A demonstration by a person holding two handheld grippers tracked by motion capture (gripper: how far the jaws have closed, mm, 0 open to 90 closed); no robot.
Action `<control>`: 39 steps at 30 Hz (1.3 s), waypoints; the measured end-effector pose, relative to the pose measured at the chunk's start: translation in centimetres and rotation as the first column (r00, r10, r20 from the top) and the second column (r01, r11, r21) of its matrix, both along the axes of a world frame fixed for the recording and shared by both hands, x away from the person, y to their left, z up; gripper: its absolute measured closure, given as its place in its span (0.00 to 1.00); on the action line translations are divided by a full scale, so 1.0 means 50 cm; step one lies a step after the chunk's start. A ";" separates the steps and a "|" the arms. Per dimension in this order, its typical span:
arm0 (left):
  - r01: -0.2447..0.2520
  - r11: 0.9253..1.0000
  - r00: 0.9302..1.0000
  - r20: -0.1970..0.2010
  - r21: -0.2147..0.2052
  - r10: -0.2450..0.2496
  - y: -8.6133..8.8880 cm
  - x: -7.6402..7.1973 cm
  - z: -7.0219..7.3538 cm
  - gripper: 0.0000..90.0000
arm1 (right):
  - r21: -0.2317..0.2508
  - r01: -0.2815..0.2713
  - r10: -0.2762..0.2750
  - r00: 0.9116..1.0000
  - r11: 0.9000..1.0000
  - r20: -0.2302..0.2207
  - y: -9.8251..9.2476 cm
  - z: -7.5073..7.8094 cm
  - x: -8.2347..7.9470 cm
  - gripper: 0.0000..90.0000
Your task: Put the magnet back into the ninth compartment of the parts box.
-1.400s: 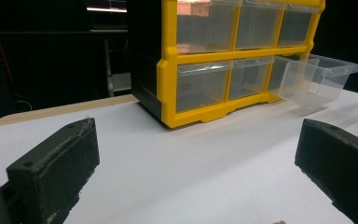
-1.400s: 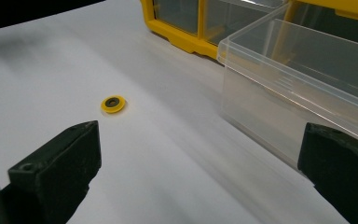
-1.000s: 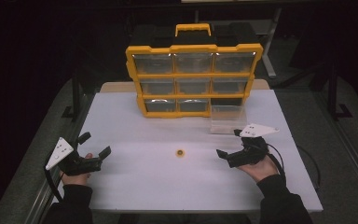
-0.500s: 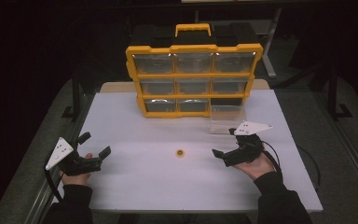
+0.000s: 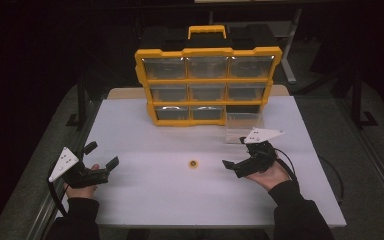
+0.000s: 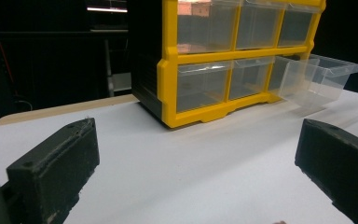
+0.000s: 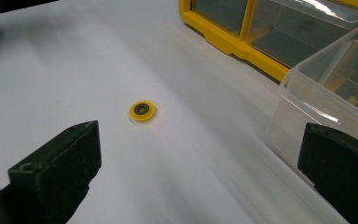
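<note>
The white table [image 5: 145,200] took up most of the scene, and at its far side stood the yellow drawer cabinet [image 5: 207,85], upright, its clear drawers facing the person. One clear drawer [image 5: 243,128] had been pulled out of the lower right corner and sat on the table just in front of the gap it left; in the left gripper view it [image 6: 318,77] rested against the cabinet's [image 6: 170,70] bottom row.

The person's forearms came in from the near edge, well apart. The left gripper [image 5: 100,161] lay low over the near left part of the table, jaws spread wide with nothing between them — the left gripper view showed bare tabletop in the gap. The right gripper [image 5: 234,156] was held near the middle right, just in front of the loose drawer, its jaws likewise parted and empty, pointing toward the table's centre.

Between the two grippers, nearer the right one, lay a small yellow ring [image 5: 193,163] — flat on the table, touching nothing. In the right gripper view the ring [image 7: 142,110] sat ahead of the open jaws, dark in its centre.
</note>
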State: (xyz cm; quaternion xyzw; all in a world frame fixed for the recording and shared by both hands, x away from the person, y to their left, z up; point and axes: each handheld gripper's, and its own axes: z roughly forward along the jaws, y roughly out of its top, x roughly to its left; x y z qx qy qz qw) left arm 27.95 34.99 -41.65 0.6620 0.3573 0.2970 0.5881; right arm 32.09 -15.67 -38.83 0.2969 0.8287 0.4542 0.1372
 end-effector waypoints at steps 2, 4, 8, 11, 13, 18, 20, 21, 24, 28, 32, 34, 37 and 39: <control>0.001 1.000 1.000 0.001 0.001 -0.001 0.000 0.000 0.000 0.00 | -0.001 -0.004 0.004 1.000 1.000 -0.002 0.005 0.001 0.002 0.00; 0.001 1.000 1.000 0.000 -0.001 -0.001 0.000 0.000 0.000 0.00 | -0.005 -0.013 0.013 1.000 1.000 -0.006 0.010 -0.001 0.005 0.00; 0.001 1.000 1.000 0.001 -0.001 -0.001 0.000 0.000 0.000 0.00 | -0.015 -0.015 0.014 1.000 1.000 -0.019 0.015 -0.004 0.007 0.00; 0.001 1.000 1.000 0.000 -0.002 -0.001 0.000 0.000 0.000 0.00 | -0.021 -0.018 0.017 1.000 1.000 -0.023 0.017 -0.006 0.009 0.00; 0.002 1.000 1.000 -0.001 -0.002 -0.002 0.000 0.000 0.000 0.00 | -0.018 -0.017 0.017 1.000 1.000 -0.024 0.017 -0.006 0.009 0.00; 0.003 1.000 1.000 -0.001 -0.002 -0.003 0.000 0.000 0.000 0.00 | -0.022 -0.020 0.019 0.999 1.000 -0.026 0.019 -0.008 0.011 0.00; 0.003 1.000 1.000 -0.001 -0.003 -0.003 0.000 0.000 0.000 0.00 | -0.023 -0.025 0.024 0.999 0.999 -0.027 0.021 -0.008 0.012 0.00; 0.003 1.000 1.000 -0.001 -0.003 -0.003 0.000 0.000 0.000 0.00 | -0.023 -0.024 0.023 0.999 0.999 -0.030 0.023 -0.008 0.012 0.00; 0.003 1.000 1.000 -0.001 -0.003 -0.003 0.000 0.000 0.000 0.00 | -0.029 -0.033 0.033 0.999 0.999 -0.030 0.029 -0.008 0.014 0.00; 0.003 1.000 1.000 0.000 -0.003 -0.003 0.000 0.000 0.000 0.00 | -0.038 -0.047 0.046 0.998 0.998 -0.031 0.040 -0.008 0.017 0.00; 0.004 1.000 1.000 0.000 -0.002 -0.004 0.000 0.000 0.000 0.00 | -0.044 -0.056 0.055 0.998 0.997 -0.037 0.049 -0.009 0.018 0.00; 0.005 1.000 1.000 0.000 -0.003 -0.005 0.000 0.000 0.000 0.00 | -0.047 -0.063 0.061 0.997 0.997 -0.038 0.053 -0.011 0.019 0.00; 0.005 1.000 1.000 -0.001 -0.004 -0.005 -0.001 0.000 0.000 0.00 | -0.052 -0.070 0.068 0.997 0.996 -0.042 0.059 -0.013 0.021 0.00; 0.005 1.000 1.000 0.000 -0.004 -0.005 -0.001 0.000 0.000 0.00 | -0.054 -0.073 0.071 0.996 0.996 -0.045 0.063 -0.013 0.022 0.00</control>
